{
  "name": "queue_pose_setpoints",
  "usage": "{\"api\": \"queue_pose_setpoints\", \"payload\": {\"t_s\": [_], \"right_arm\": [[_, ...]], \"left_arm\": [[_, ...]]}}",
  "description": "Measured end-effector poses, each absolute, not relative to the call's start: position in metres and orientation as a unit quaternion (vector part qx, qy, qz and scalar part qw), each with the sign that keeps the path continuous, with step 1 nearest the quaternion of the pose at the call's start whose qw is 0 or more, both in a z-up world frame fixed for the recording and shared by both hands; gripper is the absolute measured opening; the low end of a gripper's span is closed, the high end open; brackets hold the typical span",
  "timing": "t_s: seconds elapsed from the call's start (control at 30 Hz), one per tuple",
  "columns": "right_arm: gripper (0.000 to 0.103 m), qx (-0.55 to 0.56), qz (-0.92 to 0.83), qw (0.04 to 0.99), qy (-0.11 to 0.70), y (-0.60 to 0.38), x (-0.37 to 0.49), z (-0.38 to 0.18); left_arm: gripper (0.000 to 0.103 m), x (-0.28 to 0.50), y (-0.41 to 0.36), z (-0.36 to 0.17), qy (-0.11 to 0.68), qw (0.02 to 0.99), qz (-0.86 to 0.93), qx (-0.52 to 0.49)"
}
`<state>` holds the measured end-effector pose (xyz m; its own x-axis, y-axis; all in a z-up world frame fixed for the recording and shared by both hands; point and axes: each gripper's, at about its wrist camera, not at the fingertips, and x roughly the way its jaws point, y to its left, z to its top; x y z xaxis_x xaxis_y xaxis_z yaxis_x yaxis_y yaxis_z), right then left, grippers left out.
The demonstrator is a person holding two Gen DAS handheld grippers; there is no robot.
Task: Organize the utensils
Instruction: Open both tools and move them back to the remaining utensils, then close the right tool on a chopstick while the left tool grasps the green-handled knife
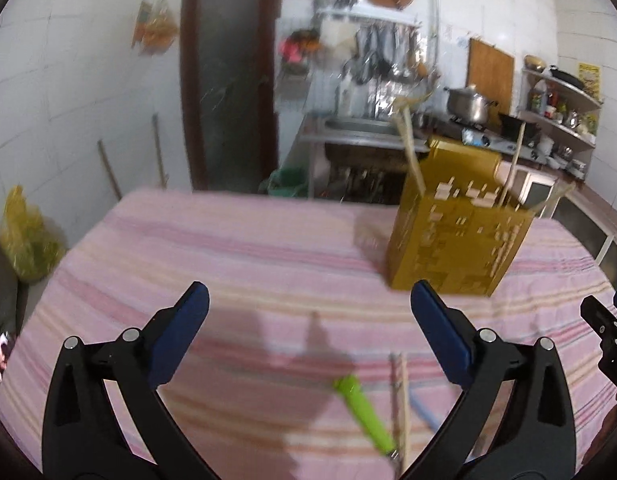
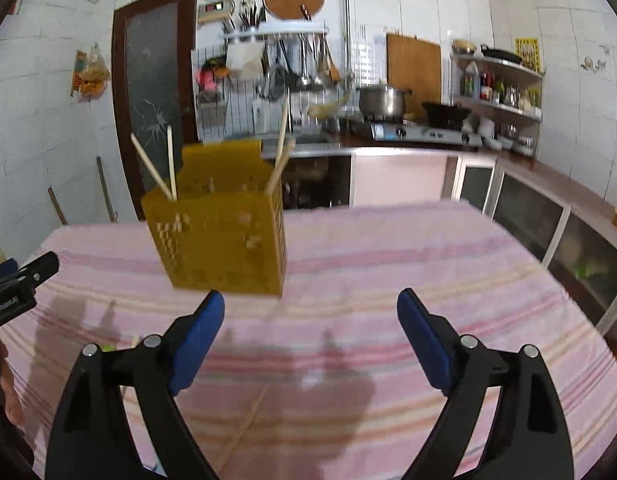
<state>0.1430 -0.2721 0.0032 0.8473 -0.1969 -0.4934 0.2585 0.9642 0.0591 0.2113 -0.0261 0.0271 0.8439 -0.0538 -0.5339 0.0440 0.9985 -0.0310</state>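
Observation:
A yellow perforated utensil holder (image 1: 456, 236) stands on the pink striped tablecloth (image 1: 228, 256), with several chopsticks (image 1: 410, 148) sticking up out of it. It also shows in the right wrist view (image 2: 224, 240). My left gripper (image 1: 308, 304) is open and empty above the cloth. Below it lie a green-handled utensil (image 1: 360, 412), a pair of chopsticks (image 1: 400, 400) and a blue-handled item (image 1: 424, 410). My right gripper (image 2: 310, 308) is open and empty, just in front of the holder. A single chopstick (image 2: 248, 420) lies on the cloth under it.
Behind the table are a sink counter (image 1: 360, 132), a gas stove (image 2: 424, 134) with a steel pot (image 2: 382, 100), wall shelves (image 2: 500, 80) and a dark door (image 2: 152, 92). A yellow bag (image 1: 24, 236) sits at the left. The other gripper shows at the view's edge (image 2: 20, 284).

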Motion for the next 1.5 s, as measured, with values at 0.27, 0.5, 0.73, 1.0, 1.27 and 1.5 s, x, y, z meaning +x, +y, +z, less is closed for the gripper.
{"api": "queue_pose_setpoints", "payload": {"t_s": [0.27,0.5,0.73,1.0,1.27,1.5], "right_arm": [[0.086,0.073,-0.128,0.943,0.298,-0.261,0.141,-0.038],[0.086,0.055,-0.126,0.93,0.341,-0.251,0.146,-0.06],[0.086,0.048,-0.124,0.919,0.37,-0.246,0.15,-0.07],[0.086,0.054,-0.109,0.909,0.399,-0.243,0.154,-0.079],[0.086,0.049,-0.109,0.906,0.406,-0.238,0.154,-0.082],[0.085,0.045,-0.117,0.904,0.408,-0.236,0.154,-0.083]], "left_arm": [[0.098,0.205,-0.02,-0.003,0.315,0.949,-0.01,-0.003],[0.098,0.205,-0.021,-0.021,0.342,0.94,-0.009,0.008],[0.098,0.214,-0.023,-0.03,0.37,0.929,-0.004,0.008],[0.098,0.214,-0.029,-0.038,0.377,0.926,0.009,0.031],[0.098,0.216,-0.027,-0.04,0.385,0.923,0.013,0.025],[0.097,0.223,-0.018,-0.046,0.409,0.913,0.018,-0.002]]}}
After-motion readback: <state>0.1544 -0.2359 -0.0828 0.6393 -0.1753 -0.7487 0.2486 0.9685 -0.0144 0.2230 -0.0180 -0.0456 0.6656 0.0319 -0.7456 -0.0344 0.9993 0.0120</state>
